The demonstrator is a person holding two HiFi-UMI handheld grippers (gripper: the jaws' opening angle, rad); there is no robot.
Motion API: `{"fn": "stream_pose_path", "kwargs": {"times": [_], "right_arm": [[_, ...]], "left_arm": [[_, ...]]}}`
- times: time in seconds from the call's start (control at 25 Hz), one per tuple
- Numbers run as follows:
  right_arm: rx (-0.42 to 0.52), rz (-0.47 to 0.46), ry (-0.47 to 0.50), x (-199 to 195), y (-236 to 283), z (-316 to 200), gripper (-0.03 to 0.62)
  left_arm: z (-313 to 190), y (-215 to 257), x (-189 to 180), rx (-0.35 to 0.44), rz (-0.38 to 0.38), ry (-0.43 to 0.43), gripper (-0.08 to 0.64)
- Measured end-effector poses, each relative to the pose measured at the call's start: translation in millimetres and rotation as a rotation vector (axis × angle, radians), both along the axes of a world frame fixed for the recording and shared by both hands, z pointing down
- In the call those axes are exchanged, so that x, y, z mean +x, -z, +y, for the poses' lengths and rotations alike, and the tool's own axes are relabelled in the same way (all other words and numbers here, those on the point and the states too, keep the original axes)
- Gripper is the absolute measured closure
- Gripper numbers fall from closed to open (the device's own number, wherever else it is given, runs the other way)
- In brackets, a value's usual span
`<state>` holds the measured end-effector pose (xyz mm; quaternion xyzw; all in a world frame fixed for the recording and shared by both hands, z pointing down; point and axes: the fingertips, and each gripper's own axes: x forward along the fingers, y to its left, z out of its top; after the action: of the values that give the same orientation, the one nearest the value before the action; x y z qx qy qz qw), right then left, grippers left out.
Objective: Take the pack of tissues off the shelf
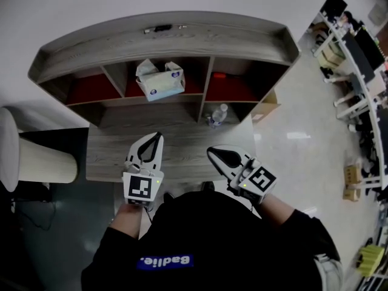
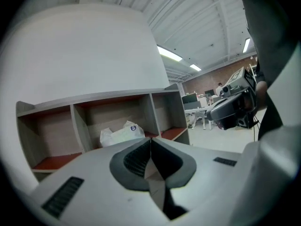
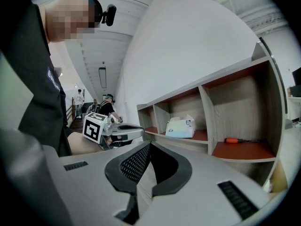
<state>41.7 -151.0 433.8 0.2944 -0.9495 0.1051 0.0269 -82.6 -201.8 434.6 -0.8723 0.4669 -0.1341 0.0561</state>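
The left tongs [image 1: 157,137] [image 2: 150,141] are clenched, the dark pads pressed together with nothing between them. The right tongs [image 1: 211,151] [image 3: 149,146] are clenched and empty too. Each is held in one of the person's hands above the near part of the grey wood-grain counter [image 1: 109,159], the two side by side and apart from one another, both pointing toward the far shelf [image 1: 79,56] [image 2: 157,109] [image 3: 207,102].

The pack of tissues [image 1: 160,80] [image 2: 121,133] [image 3: 181,126] lies well beyond both tongs, in the middle compartment of the shelf's upper row, on that compartment's red floor. It is white above and pale blue below, and sits a little askew. In the compartment to its right lies a screwdriver [image 1: 219,75] [image 3: 237,140] with an orange handle. Below, in a lower opening right of centre, stands a clear plastic bottle [image 1: 217,115]. A small dark object [image 1: 161,28] rests on top of the shelf. At the near left, beside the counter, stands a cream cylinder [image 1: 39,162].
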Motion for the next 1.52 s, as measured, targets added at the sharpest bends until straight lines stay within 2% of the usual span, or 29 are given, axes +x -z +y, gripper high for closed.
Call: {"fn": "stream_pose_path", "kwargs": {"times": [0.24,0.48,0.88,1.08,1.4,1.52], "right_arm": [[-0.024,-0.014,-0.010,6.2,-6.7,-3.5,0.563],[-0.039,-0.025,-0.021,9.2,-11.1,-2.0,0.563],[-0.063,-0.006,-0.053,20.2,-21.6,6.4,0.563],[-0.074,0.002,-0.073,22.8,-24.3,8.1,0.563],[-0.068,0.013,-0.116,29.1,-22.5,6.9,0.563],[-0.063,0.016,-0.123,28.9,-22.9,8.4,0.563]], "left_arm": [[-21.4,-5.1,7.8,0.035,-0.159,-0.033,0.513],[-43.3,-17.7,8.0,0.016,-0.229,-0.062,0.448],[-88.4,-40.0,-0.5,0.049,-0.563,-0.075,0.344],[-105.6,-48.9,0.6,0.037,-0.651,-0.090,0.311],[-134.2,-66.5,-6.1,0.059,-0.820,-0.094,0.276],[-144.6,-71.3,-11.7,0.089,-0.906,-0.095,0.275]]}}
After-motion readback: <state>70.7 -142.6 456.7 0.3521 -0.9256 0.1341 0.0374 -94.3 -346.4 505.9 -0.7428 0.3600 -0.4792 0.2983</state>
